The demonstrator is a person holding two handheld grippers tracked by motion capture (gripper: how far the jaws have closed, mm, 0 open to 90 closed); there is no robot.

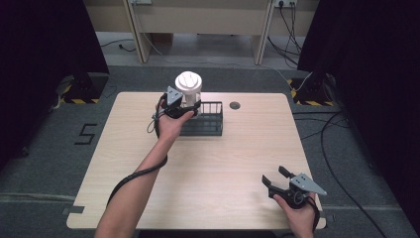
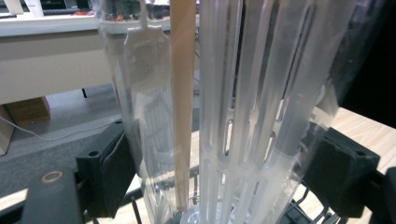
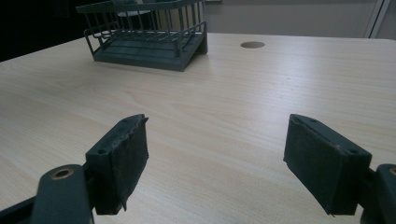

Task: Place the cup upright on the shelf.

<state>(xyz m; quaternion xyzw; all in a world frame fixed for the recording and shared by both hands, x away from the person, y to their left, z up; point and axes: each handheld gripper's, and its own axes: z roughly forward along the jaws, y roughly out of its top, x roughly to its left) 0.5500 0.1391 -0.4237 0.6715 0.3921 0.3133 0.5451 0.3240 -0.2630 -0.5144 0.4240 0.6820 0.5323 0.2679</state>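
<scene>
Left gripper [image 1: 190,106] is clamped on the tall clear ribbed plastic cup with white lid [image 1: 188,85], holding it upright at the dark wire rack's [image 1: 210,124] left end on the table [image 1: 223,163]. Next, I judge: lower it in, then release. Right gripper [image 1: 274,177] rests wide open, empty.

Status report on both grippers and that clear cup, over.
Left gripper shut on clear plastic cup, at wire rack. Right gripper open, idle over table. Nothing in the way.
</scene>
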